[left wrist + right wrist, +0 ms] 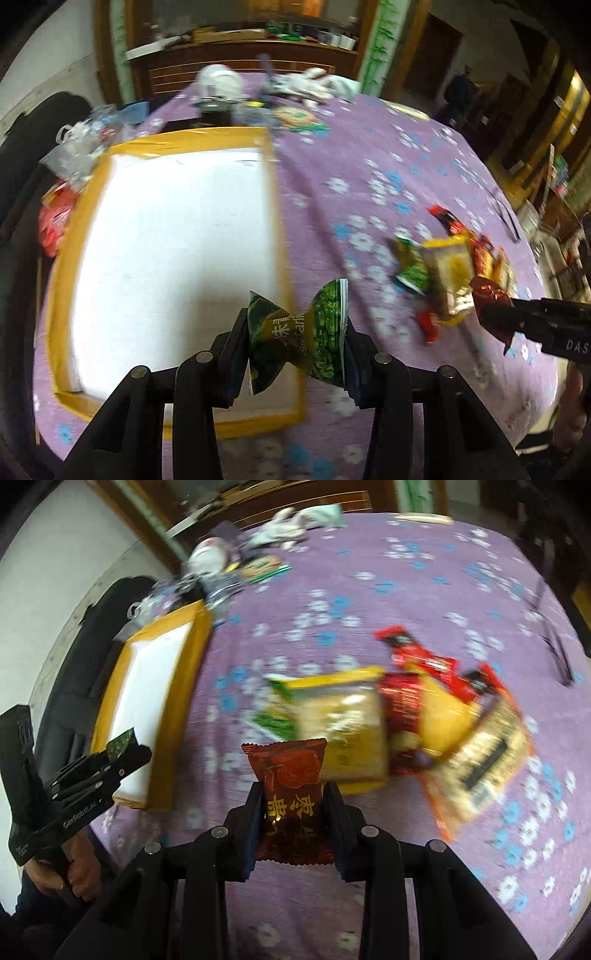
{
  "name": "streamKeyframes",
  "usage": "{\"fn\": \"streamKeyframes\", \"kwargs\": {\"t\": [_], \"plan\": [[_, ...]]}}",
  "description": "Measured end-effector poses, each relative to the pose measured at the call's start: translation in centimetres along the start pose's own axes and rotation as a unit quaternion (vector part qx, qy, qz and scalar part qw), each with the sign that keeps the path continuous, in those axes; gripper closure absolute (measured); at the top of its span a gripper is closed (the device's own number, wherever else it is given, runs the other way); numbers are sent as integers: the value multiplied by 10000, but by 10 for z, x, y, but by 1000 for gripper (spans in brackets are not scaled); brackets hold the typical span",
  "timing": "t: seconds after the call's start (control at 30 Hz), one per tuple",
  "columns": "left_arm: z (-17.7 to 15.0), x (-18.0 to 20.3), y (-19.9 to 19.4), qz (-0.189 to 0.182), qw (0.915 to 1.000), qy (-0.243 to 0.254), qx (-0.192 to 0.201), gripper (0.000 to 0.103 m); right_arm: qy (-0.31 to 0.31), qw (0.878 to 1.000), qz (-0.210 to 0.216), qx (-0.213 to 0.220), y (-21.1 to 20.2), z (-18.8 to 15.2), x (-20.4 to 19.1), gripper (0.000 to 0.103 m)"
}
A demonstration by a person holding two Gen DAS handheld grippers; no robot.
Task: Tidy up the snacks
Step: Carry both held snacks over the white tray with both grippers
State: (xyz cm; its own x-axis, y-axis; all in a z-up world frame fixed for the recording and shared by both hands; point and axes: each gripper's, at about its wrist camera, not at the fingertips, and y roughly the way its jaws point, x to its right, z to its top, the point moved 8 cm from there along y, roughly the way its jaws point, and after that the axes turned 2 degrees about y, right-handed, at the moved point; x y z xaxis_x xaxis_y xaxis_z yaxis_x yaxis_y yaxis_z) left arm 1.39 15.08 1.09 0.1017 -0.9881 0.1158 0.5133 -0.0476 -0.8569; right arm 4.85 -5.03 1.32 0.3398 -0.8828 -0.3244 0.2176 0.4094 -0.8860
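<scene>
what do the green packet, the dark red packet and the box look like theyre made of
Green packet: thin glossy printed plastic film, seemingly; it pinches into a bow shape in the left claw.
Dark red packet: shiny film or foil, with a crimped, serrated top edge.
Box: probably cardboard, with matte brown rims; its white inside is too blurred to tell.

bg: white wall [55,48]; wood cabinet [240,62] | purple floral tablecloth [388,166]

The right gripper [293,805] pinches a dark red foil snack packet with gold characters [290,775] above a purple flowered tablecloth [369,590]. Left, the left gripper [125,751] holds a green packet [120,744] beside a white tray with yellow-brown cardboard rim [199,642].
</scene>
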Motion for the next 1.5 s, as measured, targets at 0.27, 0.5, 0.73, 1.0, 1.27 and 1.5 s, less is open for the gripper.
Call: {"fn": "streamKeyframes", "kwargs": {"t": [0.27, 0.5, 0.73, 1.0, 1.27, 1.5], "plan": [[-4, -69, -2, 446, 9979, -467, 3, 57, -742, 9965, 333, -214, 24, 13, -83, 72], [-4, -107, 6, 803, 9952, -567, 10, 57, -1264, 9901, 465, -404, 48, 15, -143, 72], [-21, -136, 15, 943, 9924, -776, -165, 57, -2018, 9757, 433, -737, 89, -6, -196, 72], [-54, -145, 22, 1045, 9901, -838, -421, 57, -2361, 9648, 370, -1099, 121, -28, -208, 72], [-78, -136, 16, 1081, 9885, -882, -576, 57, -2433, 9578, 490, -1451, 119, -41, -198, 72], [-103, -113, 4, 1033, 9894, -739, -700, 57, -2564, 9471, 682, -1805, 109, -59, -184, 72]]}}
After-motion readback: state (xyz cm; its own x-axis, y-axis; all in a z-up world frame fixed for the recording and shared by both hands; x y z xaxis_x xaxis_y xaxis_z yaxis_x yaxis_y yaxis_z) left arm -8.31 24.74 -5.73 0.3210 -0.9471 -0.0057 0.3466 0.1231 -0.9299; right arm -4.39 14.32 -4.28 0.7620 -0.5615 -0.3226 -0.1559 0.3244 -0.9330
